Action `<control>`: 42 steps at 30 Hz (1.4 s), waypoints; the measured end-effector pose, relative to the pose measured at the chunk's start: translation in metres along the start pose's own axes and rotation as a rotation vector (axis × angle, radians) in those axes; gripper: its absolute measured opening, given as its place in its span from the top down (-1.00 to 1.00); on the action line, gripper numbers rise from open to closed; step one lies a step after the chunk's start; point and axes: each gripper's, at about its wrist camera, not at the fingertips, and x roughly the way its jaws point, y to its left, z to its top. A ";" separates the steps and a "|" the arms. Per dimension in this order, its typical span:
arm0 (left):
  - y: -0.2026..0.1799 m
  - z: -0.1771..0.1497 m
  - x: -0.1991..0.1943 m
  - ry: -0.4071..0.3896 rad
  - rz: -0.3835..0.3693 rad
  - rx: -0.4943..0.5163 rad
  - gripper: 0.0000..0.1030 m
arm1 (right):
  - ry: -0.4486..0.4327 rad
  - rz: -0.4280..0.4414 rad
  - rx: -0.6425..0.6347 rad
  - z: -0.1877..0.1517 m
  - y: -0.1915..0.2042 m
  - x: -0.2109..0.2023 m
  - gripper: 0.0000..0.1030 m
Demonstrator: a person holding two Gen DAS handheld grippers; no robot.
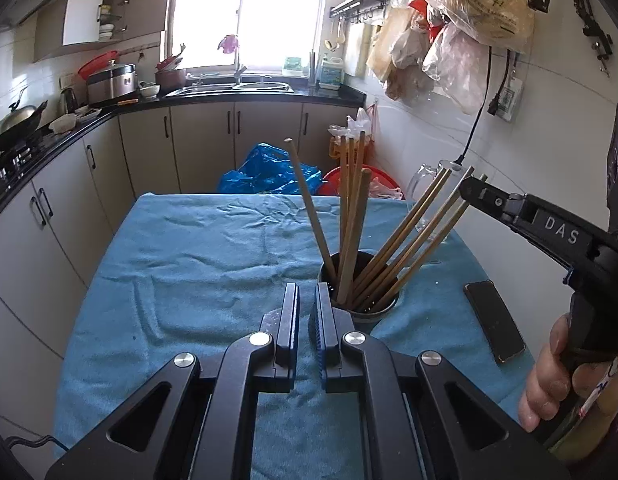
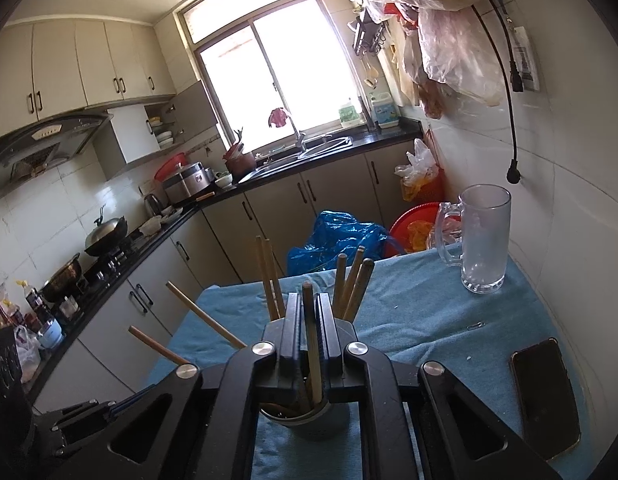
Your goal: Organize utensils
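Left wrist view: the left gripper (image 1: 308,312) is seen low over a table covered by a blue towel (image 1: 181,260), its two fingers brought close with only a narrow gap between them and nothing held in that gap. Just beyond and slightly right of its fingertips a dark utensil holder (image 1: 359,300) is stood on the towel, filled with wooden chopsticks (image 1: 351,216) that are fanned out, some upright and several tilted toward the right. The right gripper (image 1: 475,188) is reached in from the right at the upper ends of the tilted sticks, and the hand (image 1: 549,376) wrapped around its grip is seen at the edge. A black phone (image 1: 493,322) is laid flat on the towel to the right of the holder.

Right wrist view: the right gripper (image 2: 308,320) is seen closed on a single chopstick (image 2: 311,336), which is pinched upright between the pads, its lower end reaching down into the utensil holder (image 2: 305,420) directly beneath. The other chopsticks (image 2: 351,284) are seen leaning outward around it. A clear glass mug (image 2: 483,240) is stood on the far right corner of the towel (image 2: 409,300), well apart from the holder, and the phone (image 2: 545,396) is laid near the right edge
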 end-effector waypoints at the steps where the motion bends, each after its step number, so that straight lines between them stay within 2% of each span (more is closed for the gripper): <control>1: 0.001 -0.001 -0.003 -0.002 -0.001 -0.005 0.86 | -0.002 -0.001 0.004 0.001 0.000 -0.003 0.77; 5: 0.003 -0.006 -0.014 0.001 0.003 -0.024 0.85 | -0.016 -0.003 0.011 0.004 0.000 -0.016 0.65; 8: 0.004 -0.010 -0.024 -0.001 0.009 -0.043 0.53 | -0.026 -0.001 0.006 0.006 0.002 -0.032 0.53; 9: 0.004 -0.011 -0.029 -0.009 0.015 -0.051 0.36 | -0.026 0.000 0.002 0.006 0.003 -0.036 0.50; 11: 0.005 -0.015 -0.042 -0.032 0.030 -0.057 0.20 | -0.025 -0.002 -0.013 0.005 0.007 -0.047 0.40; 14: 0.003 -0.023 -0.063 -0.069 0.052 -0.055 -0.13 | -0.015 -0.011 -0.037 -0.002 0.012 -0.063 0.26; 16: 0.003 -0.029 -0.076 -0.096 0.069 -0.059 -0.37 | -0.006 -0.013 -0.044 -0.009 0.014 -0.073 0.23; 21: 0.005 -0.052 -0.112 -0.159 0.124 -0.088 -0.65 | 0.020 -0.020 -0.042 -0.032 0.015 -0.097 0.14; 23: 0.004 -0.061 -0.124 -0.182 0.166 -0.084 -0.71 | 0.030 -0.028 -0.037 -0.042 0.014 -0.105 0.07; 25: 0.002 -0.070 -0.139 -0.225 0.235 -0.075 -0.87 | 0.040 -0.031 -0.029 -0.053 0.014 -0.115 0.03; 28: 0.001 -0.082 -0.158 -0.280 0.309 -0.068 -1.00 | 0.048 -0.031 -0.016 -0.067 0.012 -0.128 -0.03; 30: 0.000 -0.089 -0.170 -0.299 0.328 -0.071 -1.00 | 0.050 -0.032 -0.006 -0.077 0.013 -0.136 -0.06; 36: -0.009 -0.105 -0.184 -0.290 0.361 -0.041 -1.00 | 0.060 -0.037 0.037 -0.107 0.012 -0.156 -0.11; 42: -0.022 -0.116 -0.185 -0.267 0.346 -0.020 -1.00 | 0.068 -0.075 0.060 -0.120 0.007 -0.167 -0.14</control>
